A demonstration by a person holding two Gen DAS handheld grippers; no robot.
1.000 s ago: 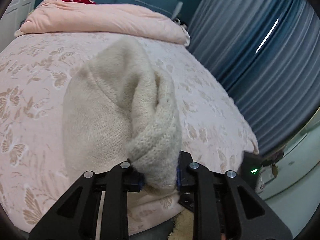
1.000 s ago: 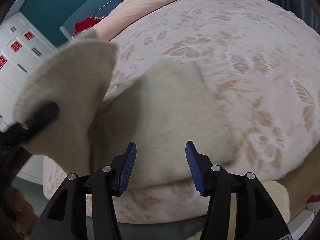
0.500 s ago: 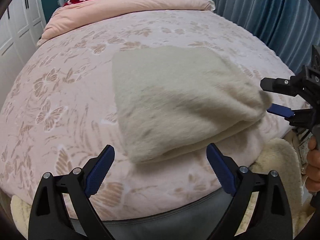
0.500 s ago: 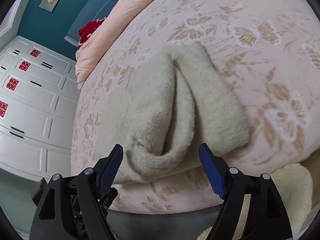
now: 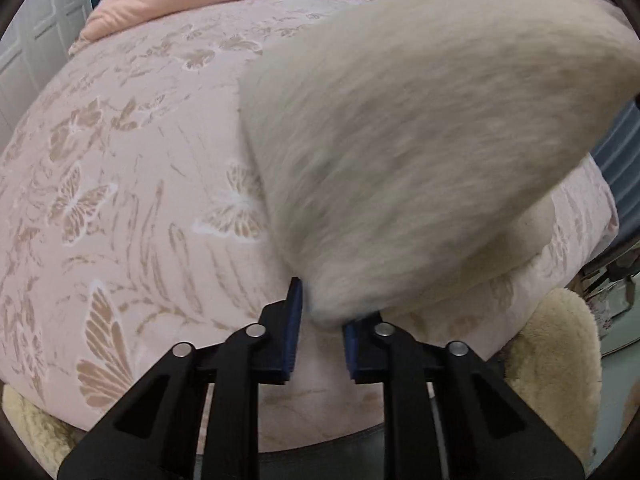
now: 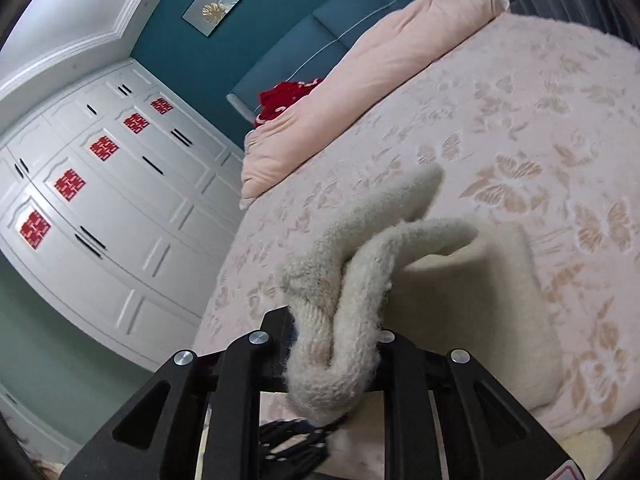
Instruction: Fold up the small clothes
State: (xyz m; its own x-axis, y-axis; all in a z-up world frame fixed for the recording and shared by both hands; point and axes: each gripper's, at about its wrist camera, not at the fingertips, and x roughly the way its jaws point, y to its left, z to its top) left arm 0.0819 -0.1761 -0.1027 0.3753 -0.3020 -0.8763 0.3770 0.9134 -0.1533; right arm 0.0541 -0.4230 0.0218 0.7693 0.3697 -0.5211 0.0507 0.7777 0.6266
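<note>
While the cream knit garment [image 5: 420, 152] is raised over the near edge of the bed [image 5: 132, 184], both claws have hold of it. Left claw [image 5: 320, 320]: fingers nearly together, blue pads [image 5: 295, 320] pinching a low corner of the knit, fabric blurred and fanning up to the upper right. Right claw [image 6: 334, 352]: pinching a bunched, doubled-over edge of the same garment [image 6: 360, 280], a thick roll of knit hanging down between the fingers and covering the pads. From that roll the fabric runs away over the bed and its far part lies on the floral bedspread [image 6: 520, 128]. Pink duvet [image 6: 372, 80] folded at the head end, red item [image 6: 284, 100] beside it by the blue headboard [image 6: 344, 20]. White wardrobe [image 6: 100, 184] on the left in the right wrist view. Fluffy cream rug [image 5: 556, 360] below the bed edge.
</note>
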